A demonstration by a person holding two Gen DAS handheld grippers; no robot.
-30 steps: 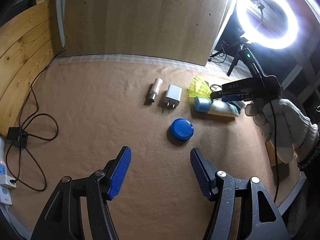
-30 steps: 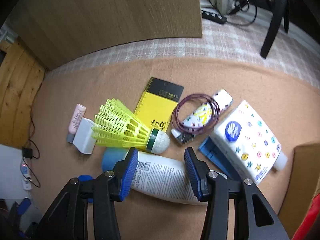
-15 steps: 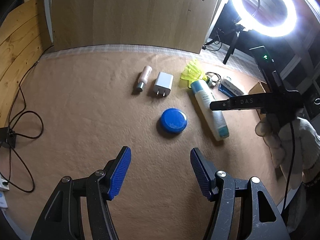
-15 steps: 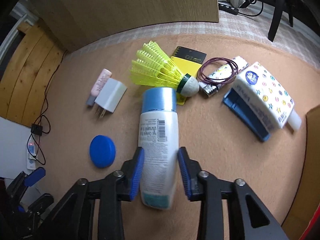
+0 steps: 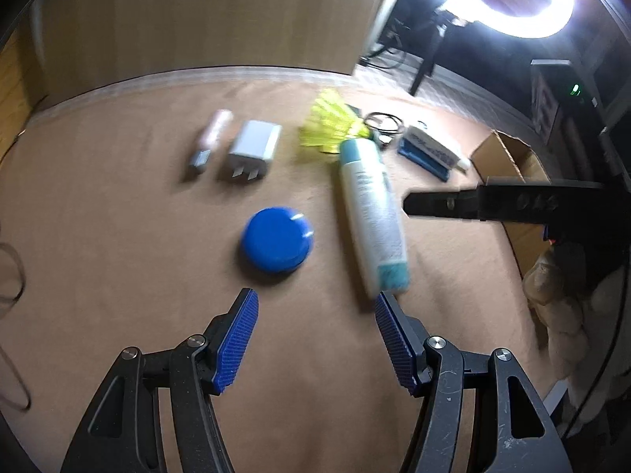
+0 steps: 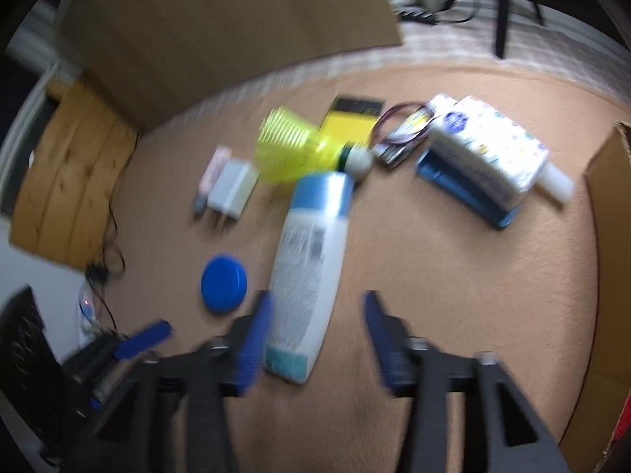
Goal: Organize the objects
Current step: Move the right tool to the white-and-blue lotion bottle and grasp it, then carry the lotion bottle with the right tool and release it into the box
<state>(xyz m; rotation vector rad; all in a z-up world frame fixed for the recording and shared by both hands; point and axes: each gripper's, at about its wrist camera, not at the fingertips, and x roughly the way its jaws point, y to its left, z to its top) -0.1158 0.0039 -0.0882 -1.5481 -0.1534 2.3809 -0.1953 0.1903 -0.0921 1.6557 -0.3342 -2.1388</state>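
A white bottle with a blue cap (image 5: 370, 213) lies on the tan mat; it also shows in the right wrist view (image 6: 311, 264). My right gripper (image 6: 315, 335) is open, its left finger beside the bottle's foot, nothing held; from the left wrist view its arm (image 5: 504, 205) hangs right of the bottle. My left gripper (image 5: 315, 339) is open and empty, just short of a blue round lid (image 5: 276, 240). A white charger (image 5: 254, 149), a pink tube (image 5: 211, 138) and a yellow shuttlecock (image 6: 299, 149) lie behind.
A yellow card (image 6: 351, 118), a hair band on a small tube (image 6: 406, 134), and a patterned pack on a blue box (image 6: 485, 157) lie at the back right. A cardboard box (image 6: 607, 236) stands at the right. A wooden board (image 5: 197, 19) stands behind. Cables lie at the left.
My right gripper has let go of the bottle, opened and drawn back. The bottle now lies lengthwise beside the blue lid. My left gripper has moved forward toward the lid.
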